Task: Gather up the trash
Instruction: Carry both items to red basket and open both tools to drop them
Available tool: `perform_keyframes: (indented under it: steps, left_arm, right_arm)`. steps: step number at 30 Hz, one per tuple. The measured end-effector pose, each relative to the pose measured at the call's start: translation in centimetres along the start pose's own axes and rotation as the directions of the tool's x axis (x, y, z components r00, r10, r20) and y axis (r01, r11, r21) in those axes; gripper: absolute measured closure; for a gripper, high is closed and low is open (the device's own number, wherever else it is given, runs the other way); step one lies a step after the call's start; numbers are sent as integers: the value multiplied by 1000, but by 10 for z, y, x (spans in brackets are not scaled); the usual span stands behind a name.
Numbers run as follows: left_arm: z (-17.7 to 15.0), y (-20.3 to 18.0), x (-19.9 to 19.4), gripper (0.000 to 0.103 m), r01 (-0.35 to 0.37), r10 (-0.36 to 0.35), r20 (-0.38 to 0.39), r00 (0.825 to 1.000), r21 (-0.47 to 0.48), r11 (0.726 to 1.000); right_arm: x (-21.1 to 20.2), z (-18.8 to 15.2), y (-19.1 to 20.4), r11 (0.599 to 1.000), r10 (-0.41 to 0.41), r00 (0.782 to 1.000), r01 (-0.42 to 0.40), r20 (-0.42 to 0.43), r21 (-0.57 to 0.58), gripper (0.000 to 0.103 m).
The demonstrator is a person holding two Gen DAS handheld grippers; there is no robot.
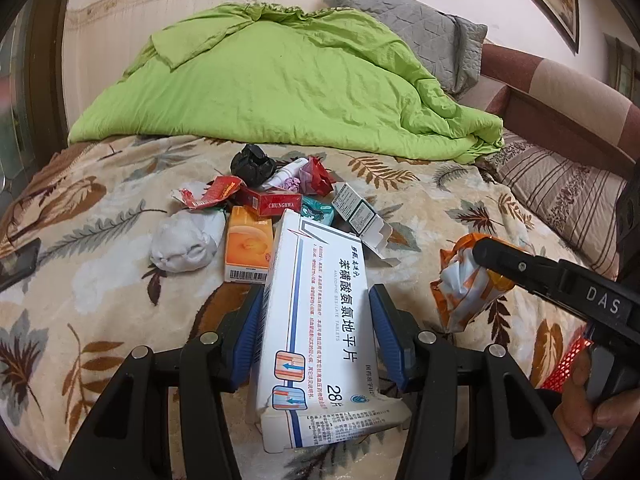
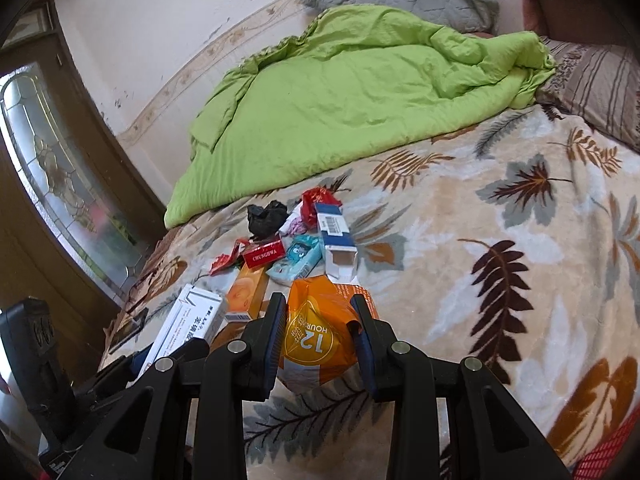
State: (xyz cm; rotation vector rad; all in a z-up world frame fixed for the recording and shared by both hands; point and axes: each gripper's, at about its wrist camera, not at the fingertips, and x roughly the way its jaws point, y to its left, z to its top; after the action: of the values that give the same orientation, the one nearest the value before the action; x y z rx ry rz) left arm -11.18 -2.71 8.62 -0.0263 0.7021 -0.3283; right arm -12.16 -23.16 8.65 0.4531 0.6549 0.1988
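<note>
My left gripper (image 1: pixel 318 304) is shut on a long white tablet box (image 1: pixel 320 320), held above the leaf-patterned bed blanket (image 1: pixel 100 240); the box also shows in the right wrist view (image 2: pixel 188 326). My right gripper (image 2: pixel 320 314) is shut on an orange snack wrapper (image 2: pixel 316 332), which also shows in the left wrist view (image 1: pixel 468 280). A trash pile lies ahead: red Chunghwa pack (image 1: pixel 276 202), orange box (image 1: pixel 248 246), white crumpled tissue (image 1: pixel 186 246), black bag (image 1: pixel 252 164), white-and-blue carton (image 2: pixel 336 236), teal wrapper (image 2: pixel 298 258).
A green quilt (image 1: pixel 280 80) lies behind the pile, with a grey pillow (image 1: pixel 424 28) and striped pillow (image 2: pixel 596 84) by the headboard. A dark phone (image 1: pixel 18 264) lies at the bed's left edge. A red mesh basket (image 2: pixel 608 456) shows at lower right. A glass door (image 2: pixel 60 184) stands left.
</note>
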Motion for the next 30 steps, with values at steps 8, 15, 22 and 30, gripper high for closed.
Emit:
perform_keyframes:
  steps: [8, 15, 22, 30]
  left_arm:
    - [3, -19, 13, 51, 47, -44, -45, 998, 65, 997]
    - [20, -99, -4, 51, 241, -235, -56, 970, 209, 948]
    - [15, -216, -13, 51, 503, -469, -181, 864, 298, 811]
    - [-31, -332, -6, 51, 695, -563, -416, 715, 329, 639]
  right_arm:
    - [-4, 3, -10, 1000, 26, 1000, -25, -17, 16, 68]
    - [-90, 8, -65, 992, -30, 998, 23, 50, 126, 68]
    - [-218, -3, -144, 934, -290, 946, 246, 145, 259, 68]
    - [-304, -39, -206, 828, -474, 872, 394, 123, 398, 67]
